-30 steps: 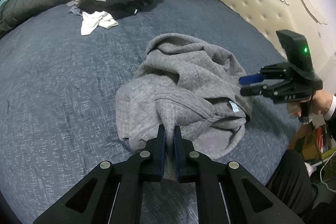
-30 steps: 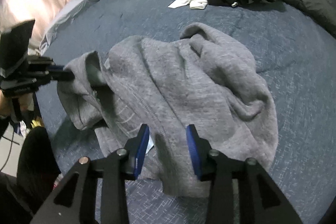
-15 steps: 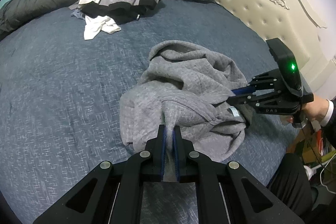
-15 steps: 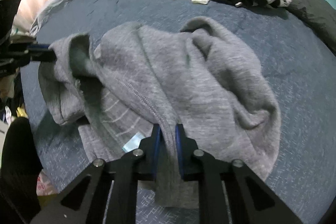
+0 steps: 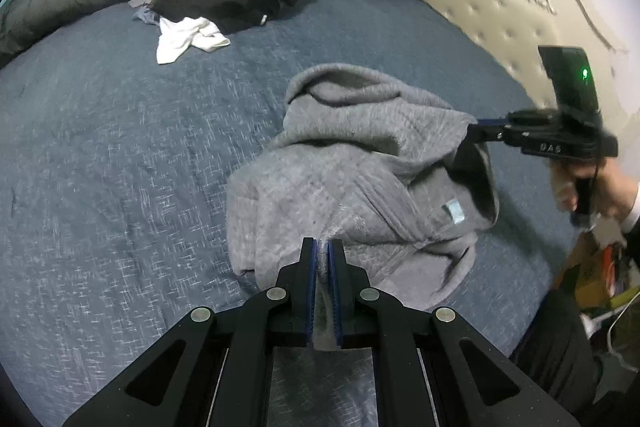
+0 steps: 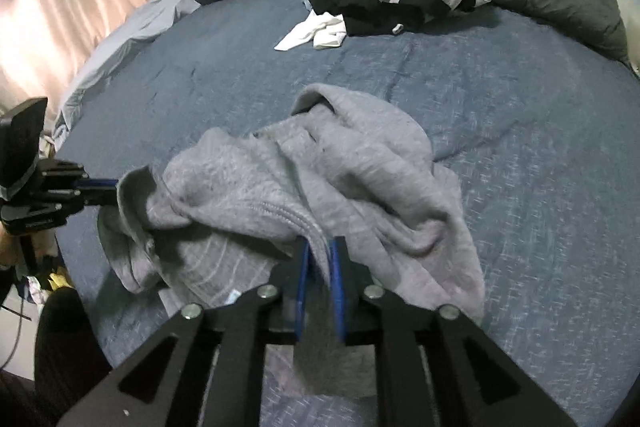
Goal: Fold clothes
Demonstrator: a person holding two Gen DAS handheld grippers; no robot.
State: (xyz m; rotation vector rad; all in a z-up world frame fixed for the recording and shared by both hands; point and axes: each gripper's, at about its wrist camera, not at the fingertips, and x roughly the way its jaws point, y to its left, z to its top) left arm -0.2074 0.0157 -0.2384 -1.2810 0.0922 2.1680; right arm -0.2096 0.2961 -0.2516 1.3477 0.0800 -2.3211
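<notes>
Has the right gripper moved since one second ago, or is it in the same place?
Yes. In the left wrist view the right gripper has closed on the grey garment and lifted its edge, now higher against the cream headboard.

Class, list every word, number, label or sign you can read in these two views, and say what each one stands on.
"DAS": white letters on the side of the right gripper, seen in the left wrist view; slightly blurred.
White tag on the grey hoodie: too blurred to read.
No other text visible.
</notes>
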